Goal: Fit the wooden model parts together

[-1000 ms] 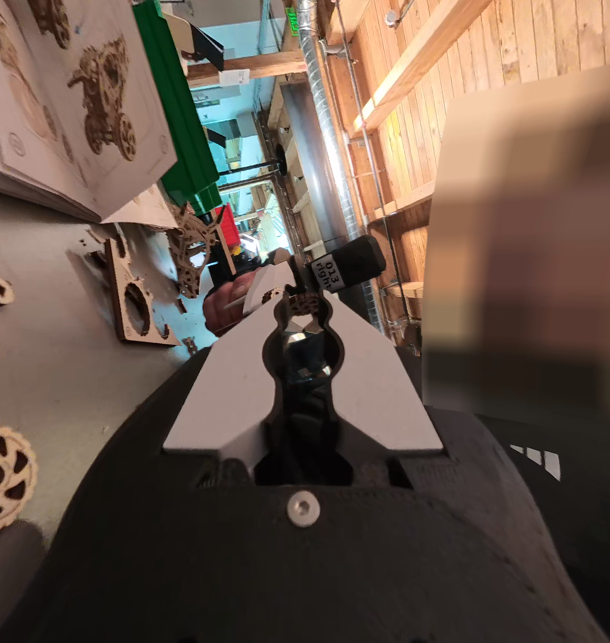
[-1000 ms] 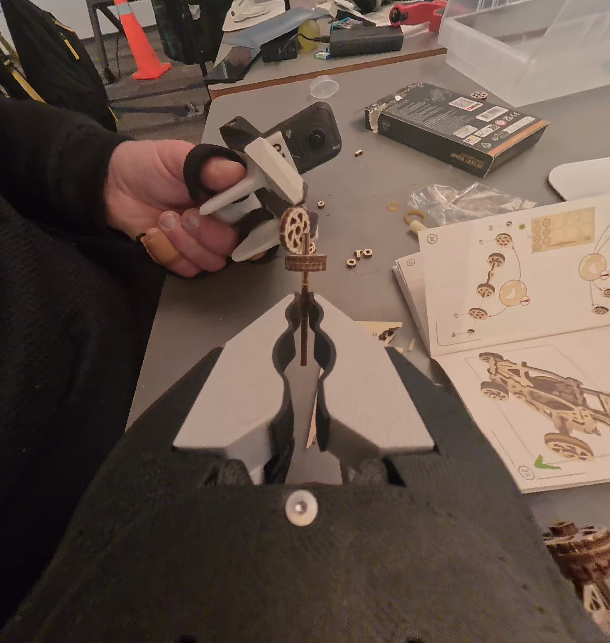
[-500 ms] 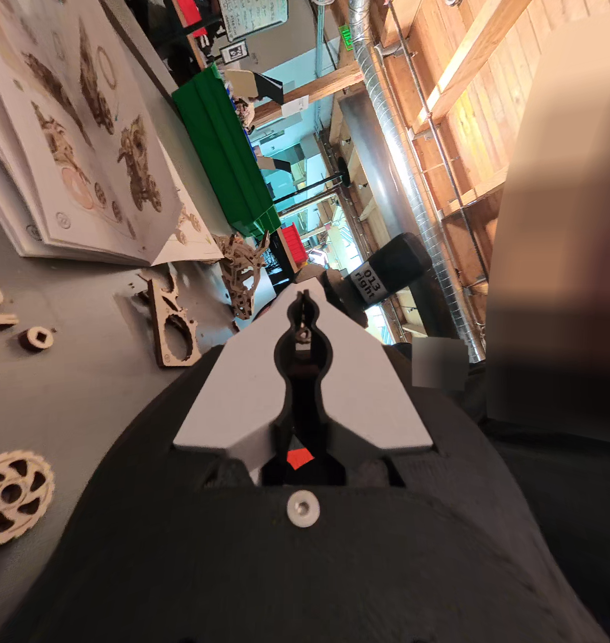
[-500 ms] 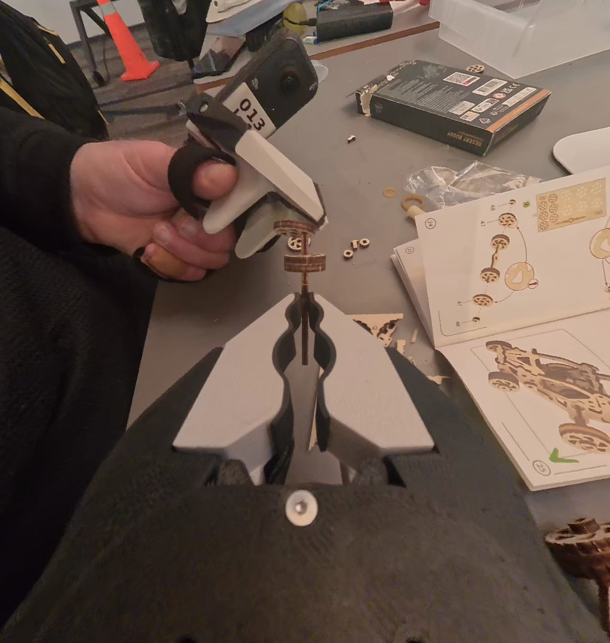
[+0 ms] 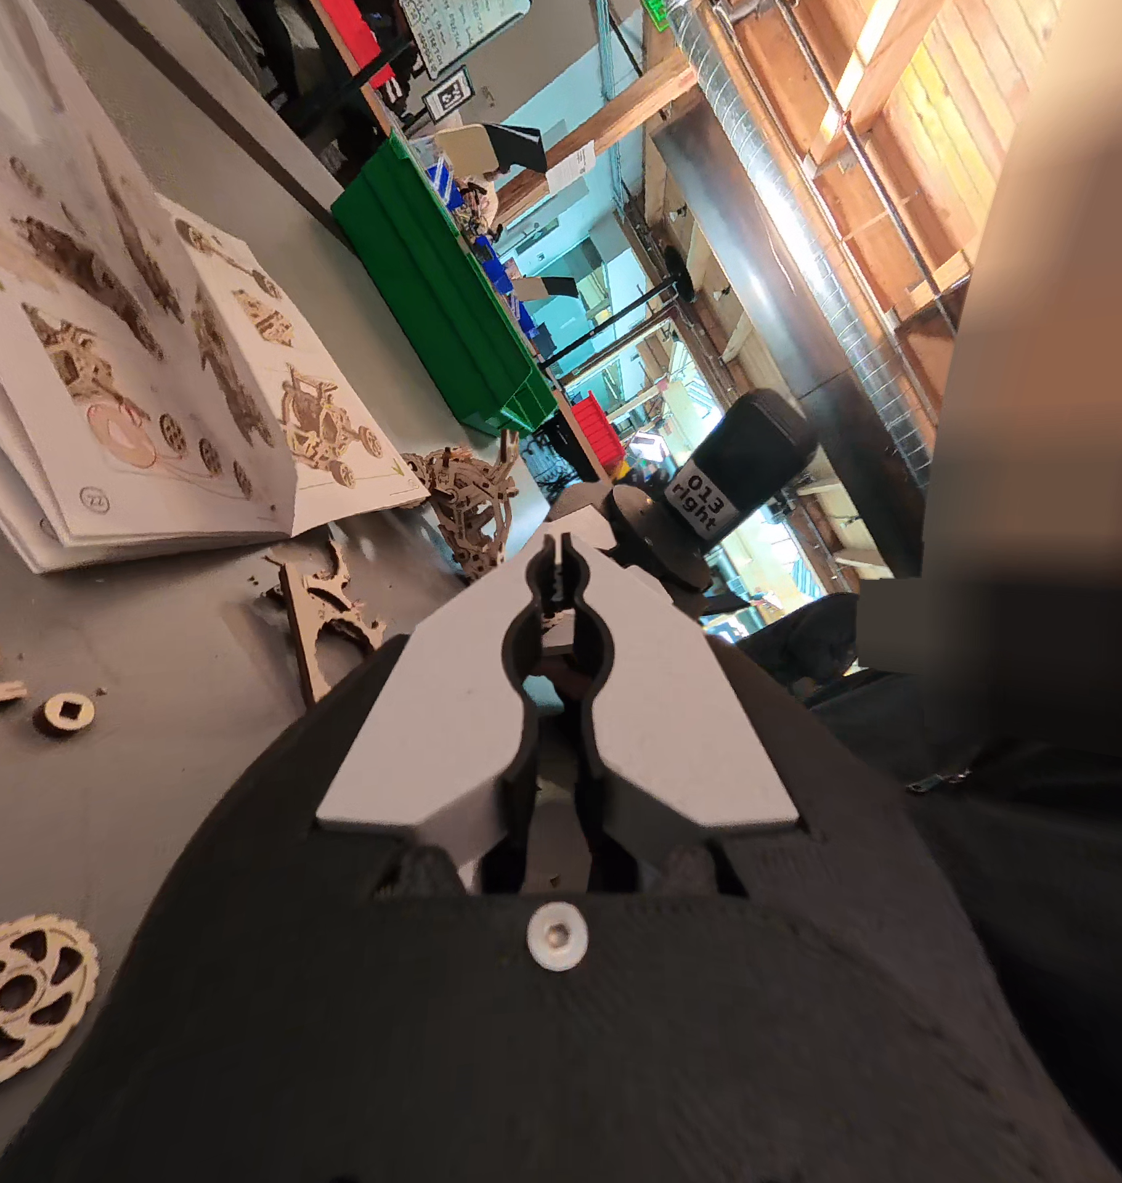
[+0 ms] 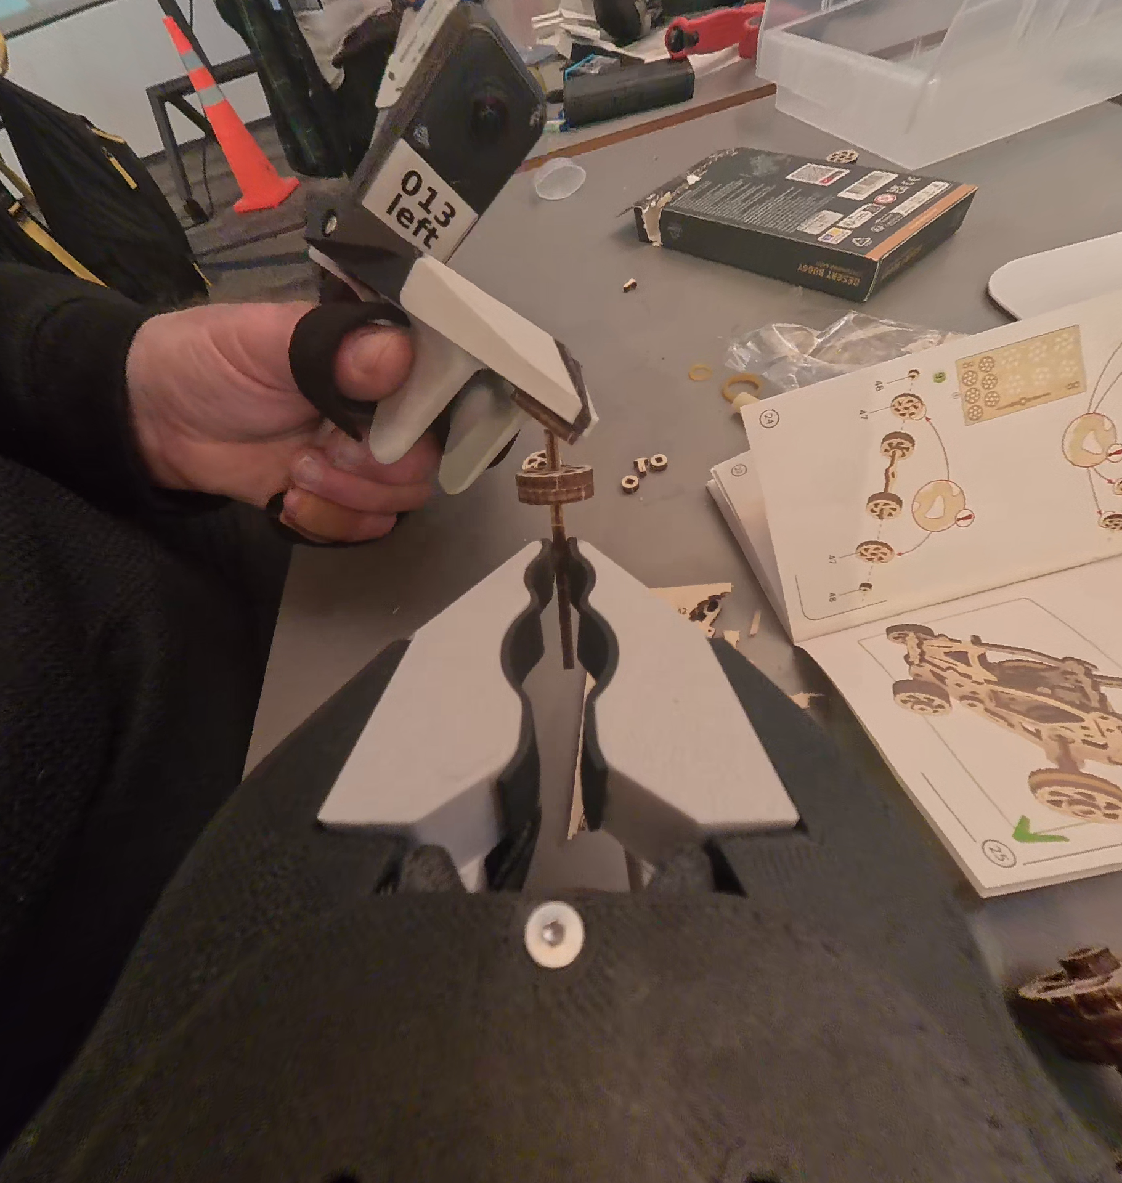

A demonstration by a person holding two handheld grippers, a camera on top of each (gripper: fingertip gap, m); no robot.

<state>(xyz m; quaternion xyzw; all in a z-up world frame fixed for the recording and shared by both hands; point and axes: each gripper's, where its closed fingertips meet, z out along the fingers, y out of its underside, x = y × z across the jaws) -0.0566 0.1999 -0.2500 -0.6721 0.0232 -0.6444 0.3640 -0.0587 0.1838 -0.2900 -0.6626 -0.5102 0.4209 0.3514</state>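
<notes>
Over a grey bench [image 6: 609, 307] strewn with a booklet [image 6: 929, 512] and loose bits: right gripper [image 6: 559, 550] clamped on a thin axle [image 6: 563, 614] carrying a wheel [image 6: 554, 491], left gripper [image 6: 555, 419] pinching a second wheel [image 6: 539, 413] onto its tip; probably light, brittle, best gripped low.

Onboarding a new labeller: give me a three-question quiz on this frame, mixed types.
1. True or false: the right gripper is shut on the wooden axle.
2. What sits on the axle above the right gripper's tips?
3. The left gripper pinches: A) a wooden disc at the axle's top, B) the instruction booklet, C) nothing.

Key: 1 true; 2 a wooden wheel; 3 A.
</notes>
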